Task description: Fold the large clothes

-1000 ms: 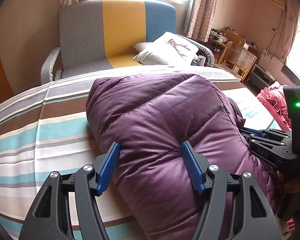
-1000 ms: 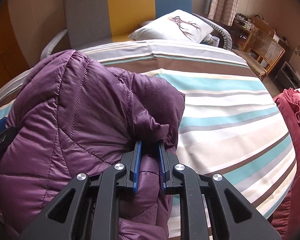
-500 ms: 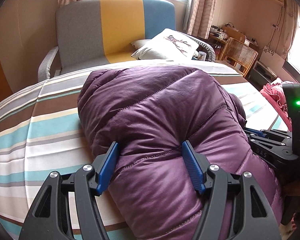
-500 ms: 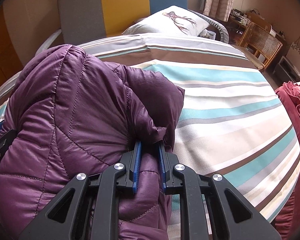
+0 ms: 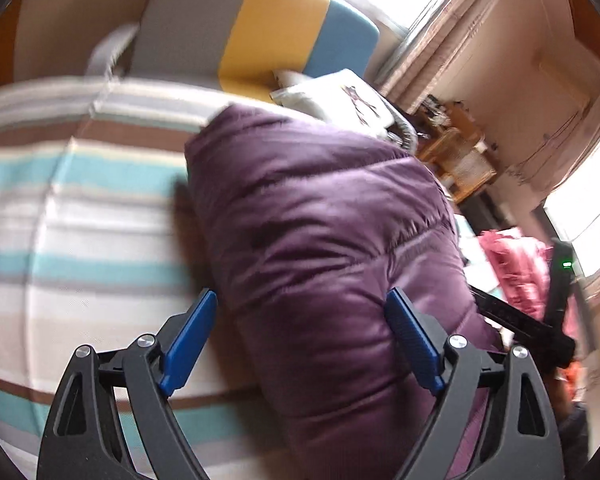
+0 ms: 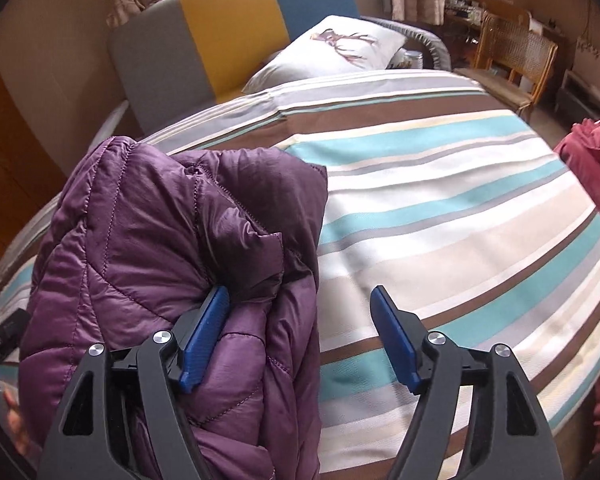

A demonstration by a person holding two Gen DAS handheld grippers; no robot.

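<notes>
1. Left wrist view, pretty blurry: left gripper (image 5: pixel 300 338) has its jaws spread wide around the bundled purple jacket (image 5: pixel 320 220) on the striped bed (image 5: pixel 80 200).
2. Right wrist view: right gripper (image 6: pixel 300 332) is released too, its left finger touching the jacket (image 6: pixel 160 248) near the bed's left edge.

A purple quilted down jacket (image 5: pixel 332 240) is seen bundled in thick, puffy folds on striped bedding. Its bulk fills the gap between the left jaws. Between the right jaws, only the left half is occupied by its folded edge (image 6: pixel 172 264).
</notes>
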